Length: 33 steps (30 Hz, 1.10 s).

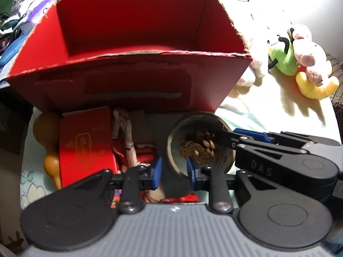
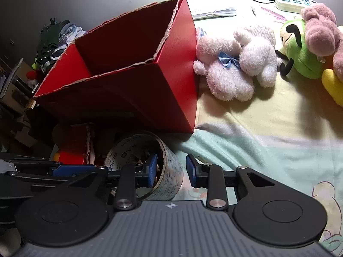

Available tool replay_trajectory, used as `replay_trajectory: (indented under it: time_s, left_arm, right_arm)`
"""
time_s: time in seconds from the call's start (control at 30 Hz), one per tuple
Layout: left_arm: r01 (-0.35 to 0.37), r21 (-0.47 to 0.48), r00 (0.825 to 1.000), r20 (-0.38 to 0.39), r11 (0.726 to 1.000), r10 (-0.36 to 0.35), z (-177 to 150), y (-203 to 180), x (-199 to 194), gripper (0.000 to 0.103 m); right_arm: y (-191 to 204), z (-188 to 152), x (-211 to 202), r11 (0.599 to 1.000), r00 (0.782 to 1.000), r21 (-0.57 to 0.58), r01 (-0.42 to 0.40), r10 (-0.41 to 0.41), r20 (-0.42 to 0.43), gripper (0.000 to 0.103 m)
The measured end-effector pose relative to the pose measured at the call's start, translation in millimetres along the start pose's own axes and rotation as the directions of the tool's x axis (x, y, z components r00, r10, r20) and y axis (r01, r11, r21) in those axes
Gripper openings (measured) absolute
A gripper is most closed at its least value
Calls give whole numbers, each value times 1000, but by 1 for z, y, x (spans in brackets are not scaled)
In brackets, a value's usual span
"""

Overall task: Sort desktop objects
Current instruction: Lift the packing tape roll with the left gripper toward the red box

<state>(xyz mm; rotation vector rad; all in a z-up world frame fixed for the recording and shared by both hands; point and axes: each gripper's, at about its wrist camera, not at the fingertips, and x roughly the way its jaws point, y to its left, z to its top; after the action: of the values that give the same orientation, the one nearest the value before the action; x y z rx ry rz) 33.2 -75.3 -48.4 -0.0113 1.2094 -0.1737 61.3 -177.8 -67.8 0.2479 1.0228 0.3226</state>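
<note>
We see the round tin (image 1: 200,144) standing upright before the red box (image 1: 133,49), its mouth facing up. The right gripper (image 2: 169,168) seems clamped on its wall, one finger (image 2: 151,168) inside. The left gripper (image 1: 174,171) straddles the tin's near rim, grasp unclear.

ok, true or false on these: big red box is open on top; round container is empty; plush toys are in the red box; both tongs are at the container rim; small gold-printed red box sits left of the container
1. The big red box is open on top. True.
2. The round container is empty. False: brown, pine-cone-like pieces lie inside it.
3. The plush toys are in the red box. False: the white plush and green plush lie on the cloth beside it.
4. Both tongs are at the container rim. True: the left tongs and right tongs each straddle its wall.
5. The small gold-printed red box sits left of the container in the left wrist view. True.
</note>
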Motion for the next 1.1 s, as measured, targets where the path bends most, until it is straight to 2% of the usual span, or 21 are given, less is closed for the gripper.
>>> replay_trajectory:
  time_s: [0.13,0.2,0.37,0.47,0.6,0.63,0.67,0.87,1.1]
  left_arm:
    - [9,1,1000,-15,1000,-9,4,0,6,25]
    - [20,3,999,-31,1000,-20,6,-1,11,25]
    - [12,13,999,-34,1000,-11,10,-5,18,23]
    - [3,21,999,-34,1000,-2,11,-7,20,9]
    - [37,12,999,-41,999,-36,12,-9,22,8]
    - [40,18,999,-36,999,-39,12,-11,19,8]
    - [30,-17,999,-24,999,-31,12,-14,17,8]
    - [49,10,997,52,999,-50,17,-25,-16,8]
    - [74,29,984,160,997,-78,30,-36,-68,8]
  right_arm:
    - [-5,3,7,1000,1000,7,-19,19,10,23]
    - [-7,5,9,999,999,14,-40,40,3,15]
    - [-9,6,9,999,999,5,-50,50,-1,14]
    - [-14,6,7,999,999,14,-49,49,3,14]
    - [-22,4,1,998,999,26,-50,49,15,14]
    - [-24,4,-1,998,999,30,-49,48,17,14]
    - [-26,3,-4,998,999,34,-47,46,19,14]
    - [-38,0,-29,997,996,54,-56,52,77,14]
    - [-38,11,-68,994,982,53,-96,86,169,15]
